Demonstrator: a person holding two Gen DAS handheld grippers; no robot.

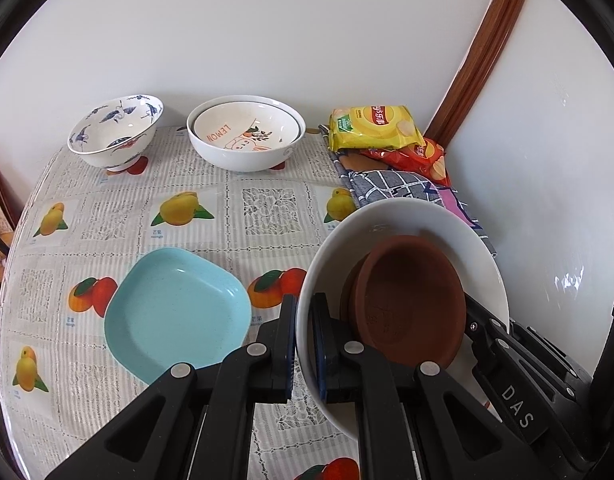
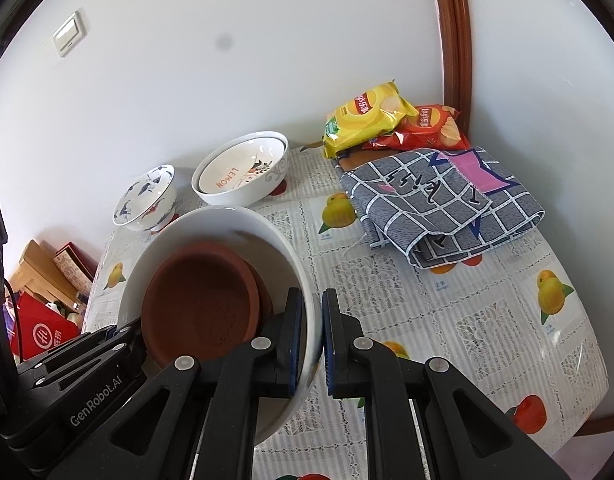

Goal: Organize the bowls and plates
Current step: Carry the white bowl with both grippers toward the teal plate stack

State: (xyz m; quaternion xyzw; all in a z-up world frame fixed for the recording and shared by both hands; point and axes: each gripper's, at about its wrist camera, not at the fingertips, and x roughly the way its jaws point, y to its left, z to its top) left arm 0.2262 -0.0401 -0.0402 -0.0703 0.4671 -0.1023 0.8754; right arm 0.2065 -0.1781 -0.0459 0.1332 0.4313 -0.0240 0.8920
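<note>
A large white bowl point(image 1: 471, 240) holds two stacked brown dishes point(image 1: 411, 304). My left gripper point(image 1: 304, 344) is shut on the bowl's left rim. My right gripper point(image 2: 311, 340) is shut on its right rim point(image 2: 307, 280), and the brown dishes point(image 2: 199, 300) show there too. A light blue square plate point(image 1: 175, 312) lies on the table left of the bowl. A blue-and-white patterned bowl point(image 1: 115, 132) stands at the back left. A white bowl with a "LEMON" bowl nested in it point(image 1: 247, 136) stands at the back middle.
Yellow and red chip bags point(image 2: 371, 120) lie at the back right by the wall. A folded grey checked cloth point(image 2: 443, 208) lies in front of them. The fruit-print tablecloth point(image 1: 267, 208) covers the round table. Boxes point(image 2: 47, 280) stand beyond the left edge.
</note>
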